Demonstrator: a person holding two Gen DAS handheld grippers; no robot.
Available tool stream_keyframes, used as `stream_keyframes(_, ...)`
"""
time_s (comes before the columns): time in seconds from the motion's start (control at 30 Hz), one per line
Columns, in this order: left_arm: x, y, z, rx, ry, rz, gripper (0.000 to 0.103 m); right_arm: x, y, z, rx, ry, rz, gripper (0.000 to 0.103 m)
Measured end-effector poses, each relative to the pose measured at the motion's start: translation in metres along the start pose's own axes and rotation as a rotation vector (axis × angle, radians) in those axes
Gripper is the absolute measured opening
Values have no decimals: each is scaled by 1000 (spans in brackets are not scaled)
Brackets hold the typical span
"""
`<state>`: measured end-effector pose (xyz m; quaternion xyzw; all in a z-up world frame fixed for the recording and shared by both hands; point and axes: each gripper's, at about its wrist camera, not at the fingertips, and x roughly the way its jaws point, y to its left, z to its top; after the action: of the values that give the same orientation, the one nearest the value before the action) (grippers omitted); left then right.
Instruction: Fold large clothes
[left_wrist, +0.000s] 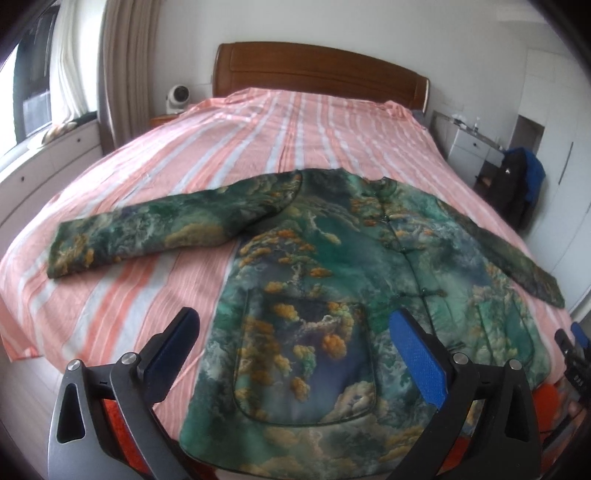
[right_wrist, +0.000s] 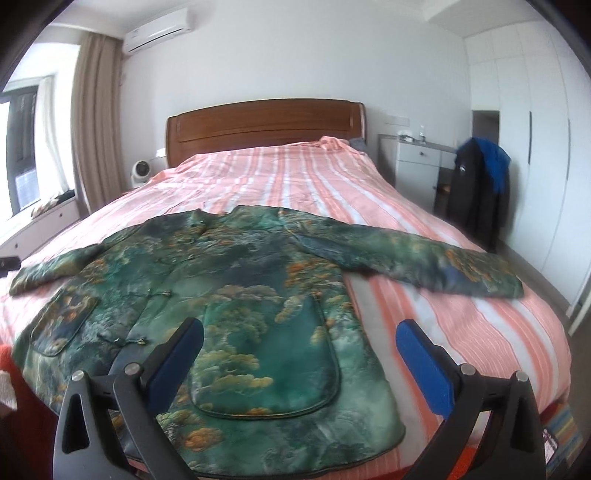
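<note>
A large green jacket (left_wrist: 332, 258) with a gold cloud print lies flat and face up on the bed, both sleeves spread out; it also shows in the right wrist view (right_wrist: 240, 295). Its left sleeve (left_wrist: 147, 229) reaches left, its right sleeve (right_wrist: 424, 258) reaches right. My left gripper (left_wrist: 295, 332) is open and empty, hovering over the jacket's lower left pocket near the hem. My right gripper (right_wrist: 299, 343) is open and empty, over the lower right pocket. The right gripper's tip also shows in the left wrist view (left_wrist: 570, 343).
The bed (left_wrist: 295, 129) has a pink and white striped cover and a wooden headboard (right_wrist: 266, 125). A white dresser (right_wrist: 417, 162) and a chair with dark clothes (right_wrist: 480, 184) stand to the right. A small white fan (left_wrist: 177, 98) stands at the left.
</note>
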<state>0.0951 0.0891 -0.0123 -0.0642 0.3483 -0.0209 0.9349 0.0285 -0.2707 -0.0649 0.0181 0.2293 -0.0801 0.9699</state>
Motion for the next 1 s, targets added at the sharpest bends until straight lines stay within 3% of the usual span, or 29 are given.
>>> stream_keyframes(0.13, 0, 6, 2, -38, -1, -12, 103, -1, 10, -2, -46, -8, 9, 102)
stream_keyframes(0.63, -7, 7, 5, -30, -25, 38, 103, -3, 28, -6, -116, 0, 36, 102)
stream_keyframes(0.8, -8, 6, 7, -20, -30, 56, 103, 2, 9, -4, -29, 23, 52, 102)
stream_keyframes(1.0, -6, 12, 6, -28, -31, 66, 103, 13, -36, -2, 130, 70, -6, 102)
